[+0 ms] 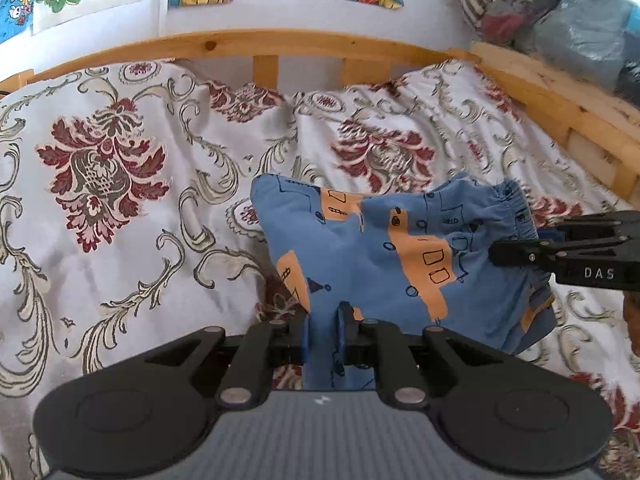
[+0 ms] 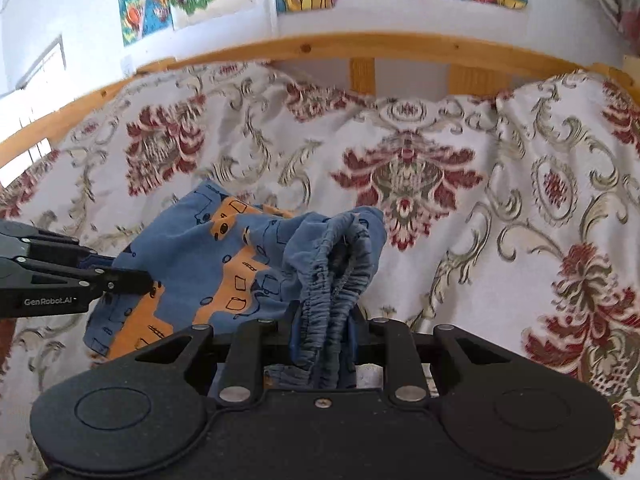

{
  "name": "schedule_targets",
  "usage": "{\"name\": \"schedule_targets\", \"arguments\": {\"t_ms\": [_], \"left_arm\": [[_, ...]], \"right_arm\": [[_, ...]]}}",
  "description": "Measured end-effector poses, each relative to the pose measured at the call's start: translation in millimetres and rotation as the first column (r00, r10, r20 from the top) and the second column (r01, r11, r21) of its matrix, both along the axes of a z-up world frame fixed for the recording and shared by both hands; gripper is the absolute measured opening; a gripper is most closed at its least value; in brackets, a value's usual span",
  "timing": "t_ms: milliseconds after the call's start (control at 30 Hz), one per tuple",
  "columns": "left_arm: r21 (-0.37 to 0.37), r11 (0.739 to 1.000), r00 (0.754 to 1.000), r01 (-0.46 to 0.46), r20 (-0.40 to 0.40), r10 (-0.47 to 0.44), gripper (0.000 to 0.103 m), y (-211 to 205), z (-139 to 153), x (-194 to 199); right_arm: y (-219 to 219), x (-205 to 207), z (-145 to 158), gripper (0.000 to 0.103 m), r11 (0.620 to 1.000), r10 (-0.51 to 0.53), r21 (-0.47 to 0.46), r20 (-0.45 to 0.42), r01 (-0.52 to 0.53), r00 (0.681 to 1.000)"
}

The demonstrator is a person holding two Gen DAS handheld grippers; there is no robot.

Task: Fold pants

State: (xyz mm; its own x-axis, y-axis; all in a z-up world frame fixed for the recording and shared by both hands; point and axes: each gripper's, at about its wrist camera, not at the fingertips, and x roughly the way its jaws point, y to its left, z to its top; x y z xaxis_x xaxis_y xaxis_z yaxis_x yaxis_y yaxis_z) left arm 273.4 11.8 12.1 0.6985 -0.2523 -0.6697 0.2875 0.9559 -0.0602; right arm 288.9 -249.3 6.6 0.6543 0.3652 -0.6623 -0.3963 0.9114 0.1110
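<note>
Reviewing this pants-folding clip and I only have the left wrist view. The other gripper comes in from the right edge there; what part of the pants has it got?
Observer: The right gripper is clamped on the bunched elastic waistband of the pants.
Operator: Is the waistband doubled over?
Observer: Yes, two gathered layers run between its fingers.
Operator: And where is my left gripper from that side?
Observer: The left gripper enters at the left edge, its tip against the orange-printed fabric, over the floral bedspread.
</note>
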Motion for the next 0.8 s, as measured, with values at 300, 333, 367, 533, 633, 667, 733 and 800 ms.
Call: {"name": "schedule_targets", "arguments": {"t_ms": [300, 333, 367, 533, 633, 667, 733, 800], "left_arm": [[0.012, 1.000, 0.999, 0.016, -0.035, -0.016, 0.015, 6.2, -26.1, 5.3], [0.012, 1.000, 0.999, 0.019, -0.035, -0.019, 0.015, 6.5, -25.6, 5.4], [0.013, 1.000, 0.999, 0.021, -0.035, -0.020, 0.015, 6.6, -25.3, 5.6], [0.006, 1.000, 0.999, 0.016, -0.042, -0.016, 0.015, 7.2, -26.4, 6.3], [0.007, 1.000, 0.999, 0.016, -0.044, -0.015, 0.015, 6.9, -27.0, 6.5], [0.008, 1.000, 0.999, 0.017, -0.045, -0.017, 0.016, 6.8, -26.9, 6.4], [0.003, 1.000, 0.999, 0.018, -0.052, -0.017, 0.018, 7.5, -26.2, 5.7], [-0.008, 1.000, 0.998, 0.001, -0.066, -0.002, 0.024, 8.9, -23.6, 3.5]], "right_arm": [[1.8, 3.0, -10.1, 0.024, 1.000, -0.006, -0.017, -0.014, 0.006, 1.000], [2.0, 3.4, -9.6, 0.024, 1.000, -0.004, -0.019, -0.015, 0.004, 1.000], [2.2, 3.9, -9.2, 0.024, 1.000, -0.002, -0.020, -0.016, 0.002, 1.000], [2.8, 4.3, -9.0, 0.025, 1.000, -0.001, -0.026, -0.016, 0.000, 1.000], [1.0, 0.5, -7.8, 0.037, 0.999, -0.019, -0.029, -0.016, 0.018, 1.000], [-0.4, -2.8, -6.9, 0.042, 0.999, -0.029, -0.027, -0.012, 0.028, 1.000], [-2.3, -13.1, -3.8, 0.050, 0.999, -0.040, -0.020, 0.004, 0.040, 0.999], [-3.1, -27.5, 0.8, 0.060, 0.998, -0.064, -0.012, 0.028, 0.064, 0.998]]}}
